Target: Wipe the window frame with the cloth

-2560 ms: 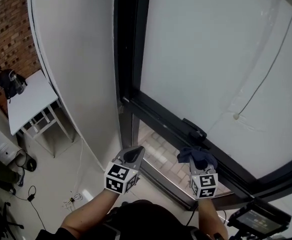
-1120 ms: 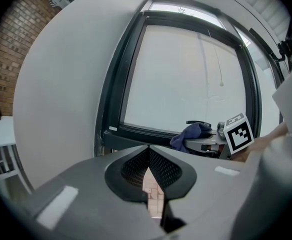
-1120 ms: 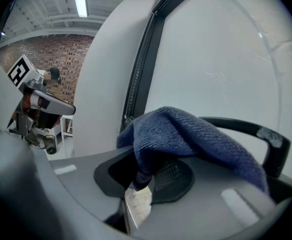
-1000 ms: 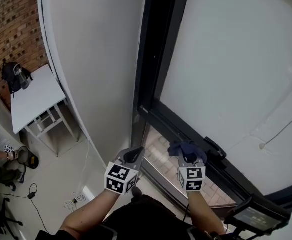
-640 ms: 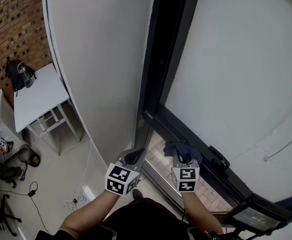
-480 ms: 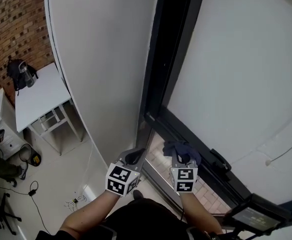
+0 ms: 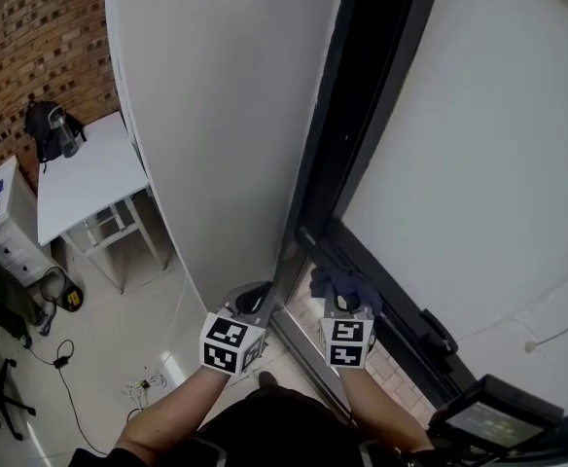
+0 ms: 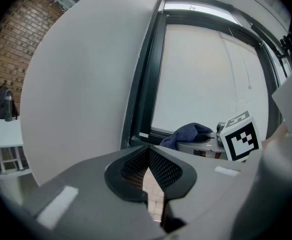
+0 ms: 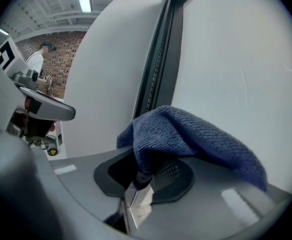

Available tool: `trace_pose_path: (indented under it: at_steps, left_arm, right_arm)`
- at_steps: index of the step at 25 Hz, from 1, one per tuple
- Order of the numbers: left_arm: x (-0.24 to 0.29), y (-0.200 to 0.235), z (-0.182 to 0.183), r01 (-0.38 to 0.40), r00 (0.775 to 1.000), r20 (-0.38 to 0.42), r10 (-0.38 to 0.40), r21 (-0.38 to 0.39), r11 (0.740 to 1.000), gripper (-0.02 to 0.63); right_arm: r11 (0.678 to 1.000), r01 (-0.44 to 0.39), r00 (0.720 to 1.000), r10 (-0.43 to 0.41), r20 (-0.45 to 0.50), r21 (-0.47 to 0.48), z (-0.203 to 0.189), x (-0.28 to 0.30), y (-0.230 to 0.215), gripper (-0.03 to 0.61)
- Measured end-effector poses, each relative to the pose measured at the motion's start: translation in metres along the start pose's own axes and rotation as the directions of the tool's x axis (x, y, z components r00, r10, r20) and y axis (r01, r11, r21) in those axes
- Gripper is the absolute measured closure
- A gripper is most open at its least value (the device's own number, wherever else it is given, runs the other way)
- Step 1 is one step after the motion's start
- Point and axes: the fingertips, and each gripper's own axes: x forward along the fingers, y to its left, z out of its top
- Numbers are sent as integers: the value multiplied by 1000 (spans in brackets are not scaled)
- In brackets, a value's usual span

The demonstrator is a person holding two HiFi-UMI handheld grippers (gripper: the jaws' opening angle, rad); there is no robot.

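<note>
Cloth, dark blue, woven (image 9: 198, 134): clamped between jaws of right gripper (image 7: 345, 302), draped over jaw tips, at lower left corner of black metal window frame (image 7: 357, 154); contact with frame unclear. Left gripper (image 7: 257, 298): clenched on nothing, jaws together, just beside right gripper, near curved white wall (image 7: 216, 115).

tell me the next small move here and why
Probably slide the right gripper a little to the left along the bottom rail, into the corner. It is shut on the cloth, which sits over the rail just short of where the upright meets it. The left gripper is shut and empty, so it need not move.
</note>
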Motion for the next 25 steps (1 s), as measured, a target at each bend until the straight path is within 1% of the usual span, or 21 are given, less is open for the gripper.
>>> trace_pose_path:
  at_steps: [3, 9, 14, 19, 22, 25]
  left_arm:
    - [-4, 9, -2, -22, 1000, 1, 22, -5, 1000, 620]
    - [-16, 33, -2, -89, 996, 11, 89, -17, 996, 620]
    - [-21, 51, 0, -132, 991, 16, 133, -25, 991, 620]
    - [-20, 60, 5, -144, 989, 18, 144, -17, 989, 620]
    - [-10, 66, 8, -149, 989, 13, 149, -12, 989, 620]
    - [-1, 63, 10, -139, 990, 9, 139, -6, 990, 620]
  right_arm:
    - [1000, -9, 1000, 9, -8, 0, 4, 14, 8, 509]
    - [998, -60, 998, 60, -11, 1, 17, 46, 25, 509]
    - [995, -96, 995, 97, -15, 25, 27, 67, 39, 509]
    - [992, -119, 993, 119, -4, 42, 35, 76, 50, 509]
    - [989, -141, 990, 141, 1, 37, 36, 80, 54, 509]
    - [987, -160, 987, 160, 12, 31, 35, 76, 55, 509]
